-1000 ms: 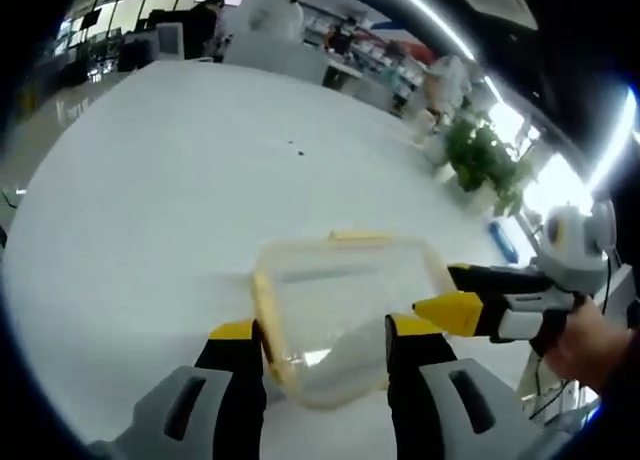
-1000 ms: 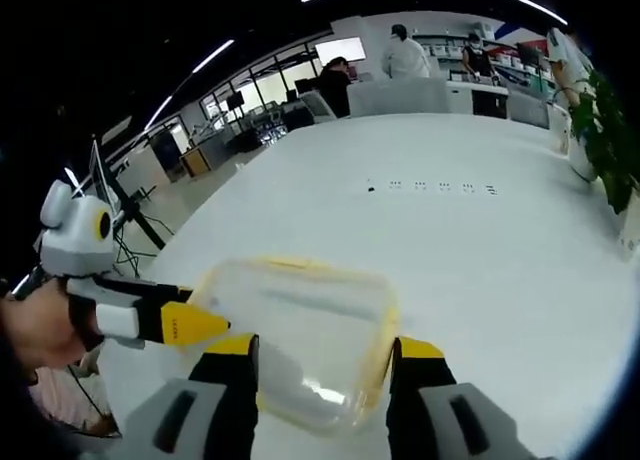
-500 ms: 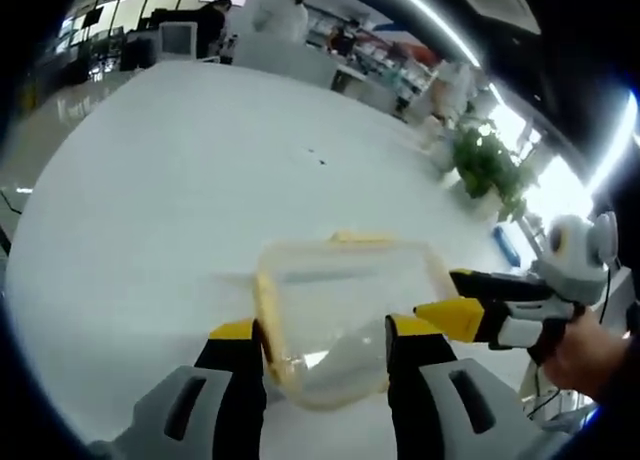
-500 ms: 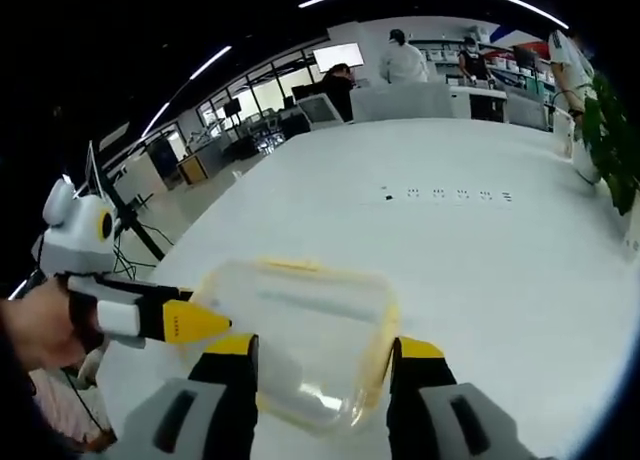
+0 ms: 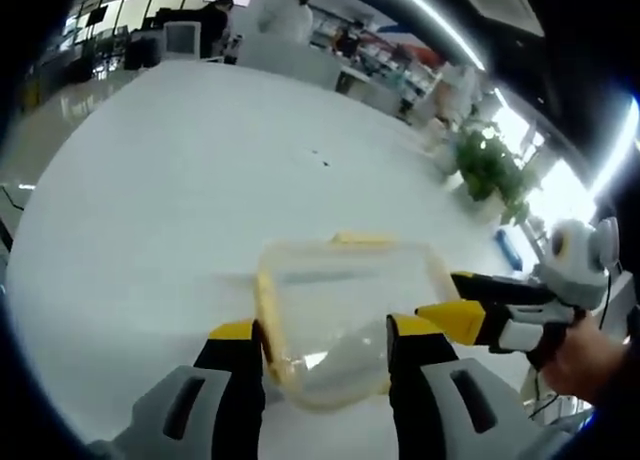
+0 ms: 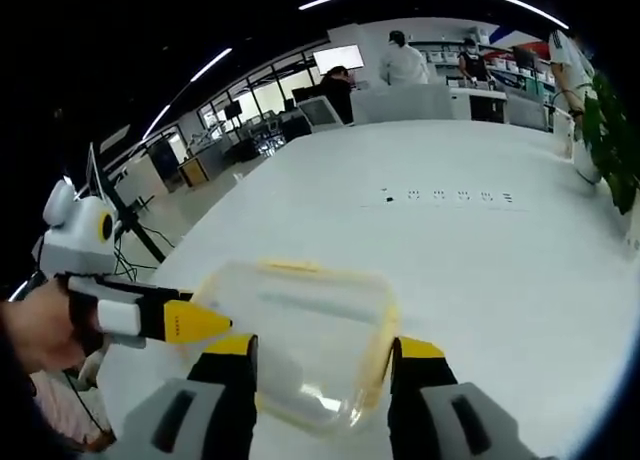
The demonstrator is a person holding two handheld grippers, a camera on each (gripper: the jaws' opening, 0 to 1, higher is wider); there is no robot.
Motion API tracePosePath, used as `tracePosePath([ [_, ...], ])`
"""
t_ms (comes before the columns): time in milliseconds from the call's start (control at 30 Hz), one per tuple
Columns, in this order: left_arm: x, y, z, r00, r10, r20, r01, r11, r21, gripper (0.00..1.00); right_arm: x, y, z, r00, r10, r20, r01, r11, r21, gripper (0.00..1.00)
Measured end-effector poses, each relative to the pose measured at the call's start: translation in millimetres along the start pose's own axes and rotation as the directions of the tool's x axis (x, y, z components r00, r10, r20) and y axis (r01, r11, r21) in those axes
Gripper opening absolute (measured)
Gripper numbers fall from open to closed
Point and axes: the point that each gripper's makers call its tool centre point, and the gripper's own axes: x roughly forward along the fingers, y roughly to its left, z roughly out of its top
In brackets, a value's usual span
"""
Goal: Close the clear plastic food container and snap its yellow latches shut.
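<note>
Jaws astride lidded container (image 5: pixel 345 315)

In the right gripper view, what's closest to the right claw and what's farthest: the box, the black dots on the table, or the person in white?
1. Box: right between the right claw tips.
2. Black dots: out in the middle of the table.
3. Person in white: past the table's far edge.

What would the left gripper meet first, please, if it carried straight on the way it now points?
Most likely the clear plastic food container: its near end already lies between the open jaws of the left gripper, so its yellow-rimmed lid is first in line. Beyond it lies bare white table. Depth is hard to judge here.
</note>
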Motion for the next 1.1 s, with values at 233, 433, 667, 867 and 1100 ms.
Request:
tracePosePath([
  [233, -0.8, 4.3, 2.2, 1.000, -0.011, 0.007, 0.011, 1.000, -0.007, 0.48, -0.2, 0.7, 1.6, 1.000, 0.002, -0.015, -0.002, 1.000, -0.022, 0.52],
  [433, -3.2, 8.6, 7.0, 0.999, -0.003, 0.049, 0.001, 1.000, 0.023, 0.59, -1.2, 0.4, 19.6, 0.998, -0.016, 0.068, 0.016, 1.000, 0.002, 0.69],
  [667, -13.2, 11.0, 36.0, 0.983, -0.008, 0.183, 0.008, 1.000, -0.001, 0.83, 1.3, 0.9, 21.9, 0.996, -0.007, 0.086, 0.004, 0.999, 0.037, 0.84],
  [867, -13.7, 23.3, 28.2, 0.988, 0.021, 0.150, -0.021, 1.000, 0.000, 0.81, 2.1, 0.7, 21.5, 0.996, -0.015, 0.087, 0.011, 0.999, 0.041, 0.86],
  [1100, -18.5, 23.6, 20.6, 0.991, 0.025, 0.129, -0.027, 1.000, 0.014, 0.83, -2.8, 2.6, 17.5, 0.997, -0.011, 0.080, 0.007, 0.998, 0.055, 0.90],
])
